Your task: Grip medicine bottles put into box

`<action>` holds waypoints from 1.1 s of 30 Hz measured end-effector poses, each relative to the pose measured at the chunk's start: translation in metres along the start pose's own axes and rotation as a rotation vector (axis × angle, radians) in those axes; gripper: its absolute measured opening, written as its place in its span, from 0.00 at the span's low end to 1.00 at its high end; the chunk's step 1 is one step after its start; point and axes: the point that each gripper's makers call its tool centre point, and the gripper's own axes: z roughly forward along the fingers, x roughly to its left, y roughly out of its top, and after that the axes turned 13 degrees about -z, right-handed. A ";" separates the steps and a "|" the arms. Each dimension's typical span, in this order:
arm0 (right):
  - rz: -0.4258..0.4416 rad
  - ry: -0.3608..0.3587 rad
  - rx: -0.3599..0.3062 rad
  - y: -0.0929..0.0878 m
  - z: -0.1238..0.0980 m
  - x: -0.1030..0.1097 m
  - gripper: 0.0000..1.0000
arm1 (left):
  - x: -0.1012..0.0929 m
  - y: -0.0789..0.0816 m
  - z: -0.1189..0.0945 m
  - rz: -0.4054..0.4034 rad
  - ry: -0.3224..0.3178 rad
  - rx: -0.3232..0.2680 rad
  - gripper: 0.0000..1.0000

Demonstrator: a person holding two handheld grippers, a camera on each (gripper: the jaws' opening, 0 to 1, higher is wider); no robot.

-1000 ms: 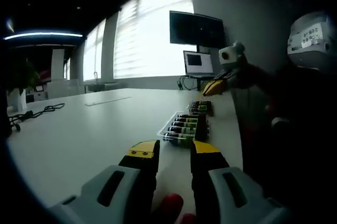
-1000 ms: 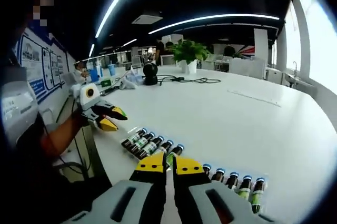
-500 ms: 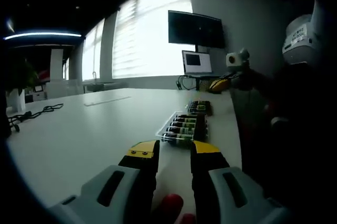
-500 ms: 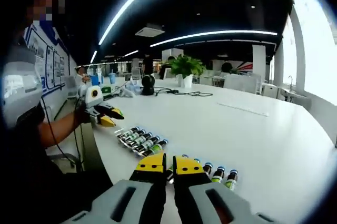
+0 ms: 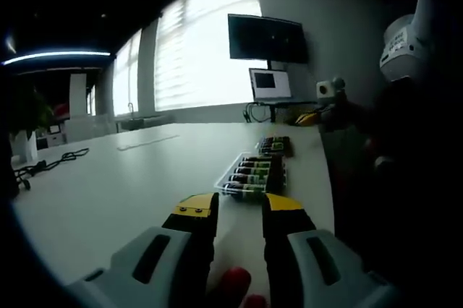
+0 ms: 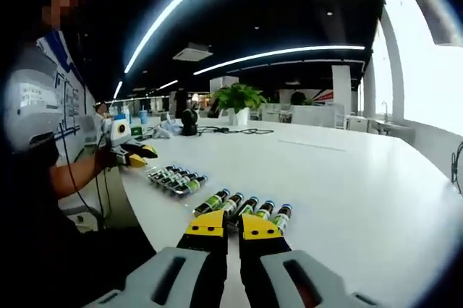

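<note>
The left tongs [image 5: 240, 208] rise from the bottom of the left gripper view with their yellow-tipped jaws set apart and nothing between them, poised above the white surface [image 5: 123, 178]. Just ahead of them lies a clear box [image 5: 253, 176] holding a row of dark medicine bottles with green labels, lying on their sides; beyond it, near the surface's edge, sits a second small group of loose bottles [image 5: 275, 146]. Farther off in that view the right tongs [image 5: 309, 117] show at the edge of the surface, held by a person's arm in a dark sleeve, with a monitor [image 5: 266, 37] on the wall and a laptop [image 5: 272, 85] behind them. In the right gripper view the right tongs [image 6: 233, 225] have their jaws drawn together with only a thin slit between, gripping nothing. Just in front of their tips lie the loose bottles [image 6: 246, 208], five side by side on the surface, caps pointing away. Farther left is the clear box [image 6: 173, 178] with its bottles, and beyond it the left tongs [image 6: 137, 154] held in a hand near the surface's edge. A potted plant [image 6: 237, 100] and a black cable [image 6: 228, 131] stand at the far side.
</note>
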 end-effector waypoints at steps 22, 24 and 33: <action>0.051 -0.123 0.002 -0.003 -0.040 -0.001 0.03 | -0.017 0.003 -0.032 -0.027 0.273 0.104 0.19; 0.049 -0.130 0.009 -0.003 -0.044 0.001 0.03 | -0.020 0.006 -0.037 -0.033 0.279 0.089 0.19; 0.083 -0.142 0.011 -0.005 -0.050 0.010 0.03 | -0.024 0.003 -0.042 -0.056 0.323 0.105 0.19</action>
